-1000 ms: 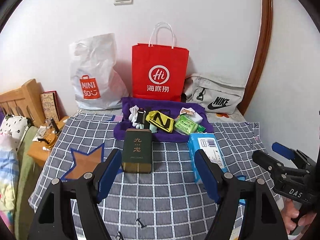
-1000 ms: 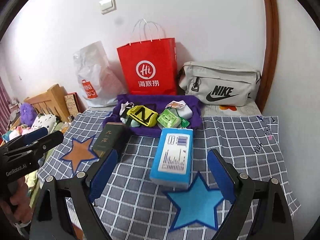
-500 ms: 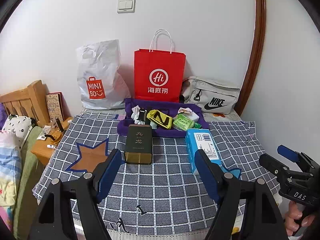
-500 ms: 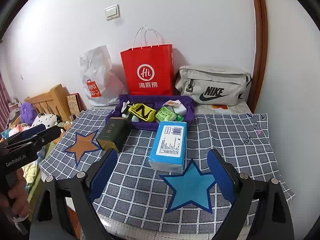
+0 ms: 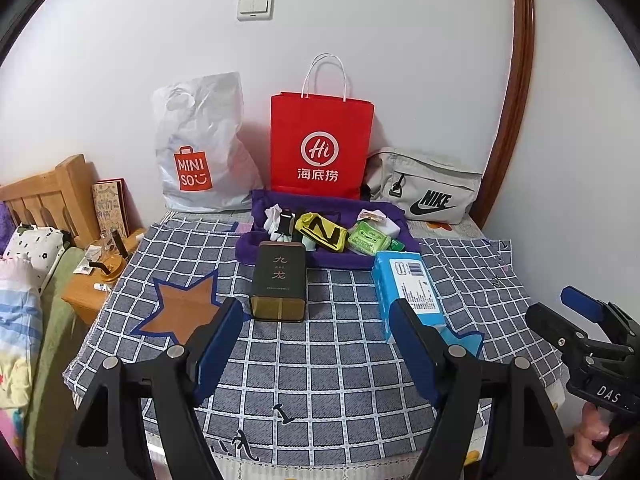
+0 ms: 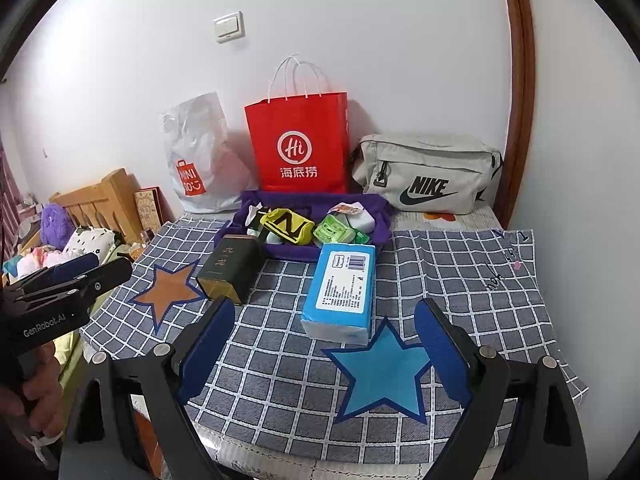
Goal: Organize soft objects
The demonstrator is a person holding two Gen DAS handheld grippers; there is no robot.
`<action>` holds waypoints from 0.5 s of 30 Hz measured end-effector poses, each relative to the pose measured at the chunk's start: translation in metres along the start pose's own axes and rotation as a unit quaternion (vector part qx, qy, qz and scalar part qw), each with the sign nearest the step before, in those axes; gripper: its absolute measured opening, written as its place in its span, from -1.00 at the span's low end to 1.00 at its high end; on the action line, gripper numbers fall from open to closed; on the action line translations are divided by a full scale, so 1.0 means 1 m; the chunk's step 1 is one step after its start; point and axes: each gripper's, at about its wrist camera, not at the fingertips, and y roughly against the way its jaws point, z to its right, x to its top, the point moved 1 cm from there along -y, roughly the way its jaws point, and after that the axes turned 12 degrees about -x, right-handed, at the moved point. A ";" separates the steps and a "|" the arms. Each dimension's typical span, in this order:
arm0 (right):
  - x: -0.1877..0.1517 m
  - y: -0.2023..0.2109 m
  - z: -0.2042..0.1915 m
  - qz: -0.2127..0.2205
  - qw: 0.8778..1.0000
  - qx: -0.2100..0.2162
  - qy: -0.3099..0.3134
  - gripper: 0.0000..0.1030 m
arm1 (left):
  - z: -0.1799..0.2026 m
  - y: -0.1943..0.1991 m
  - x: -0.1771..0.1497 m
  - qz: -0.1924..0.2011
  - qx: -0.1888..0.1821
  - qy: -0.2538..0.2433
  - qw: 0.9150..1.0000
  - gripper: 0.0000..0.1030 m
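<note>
Left gripper [image 5: 316, 344]: jaws spread wide, empty, above the checked cloth [image 5: 328, 364], touching nothing.
Right gripper [image 6: 324, 344]: jaws wider still, empty, over the blue star [image 6: 380, 376].
Tissue pack [image 6: 342, 292]: blue, soft, barcode label up; just ahead of right gripper, between its finger lines, apart from them.
Tin [image 5: 280, 280]: dark green, gold characters "九龙"; just ahead of left gripper, beside brown star [image 5: 180, 308].
Purple tray [image 5: 256, 248]: behind tin and pack; holds yellow pouch [image 5: 322, 232] marked "N", green packet [image 5: 368, 238], white socks [image 5: 274, 218].
Back wall: MINISO bag [image 5: 200, 148], red "Hi 海底捞" bag [image 5: 320, 148], grey NIKE pouch [image 5: 428, 188].
</note>
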 end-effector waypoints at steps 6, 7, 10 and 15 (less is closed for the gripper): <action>0.000 0.001 -0.001 0.003 1.000 -0.012 0.003 0.76 | 0.000 0.001 -0.001 -0.001 -0.001 0.001 1.000 0.44; 0.000 0.002 -0.002 0.003 1.000 -0.013 0.003 0.76 | 0.000 0.001 -0.002 -0.001 -0.001 0.001 1.000 0.44; -0.001 0.002 -0.001 0.004 1.000 -0.009 0.002 0.76 | 0.000 0.002 -0.002 -0.001 -0.002 0.000 1.000 0.44; -0.001 0.004 -0.001 0.005 1.000 -0.009 0.002 0.76 | 0.000 0.002 -0.002 0.000 -0.002 0.000 1.000 0.44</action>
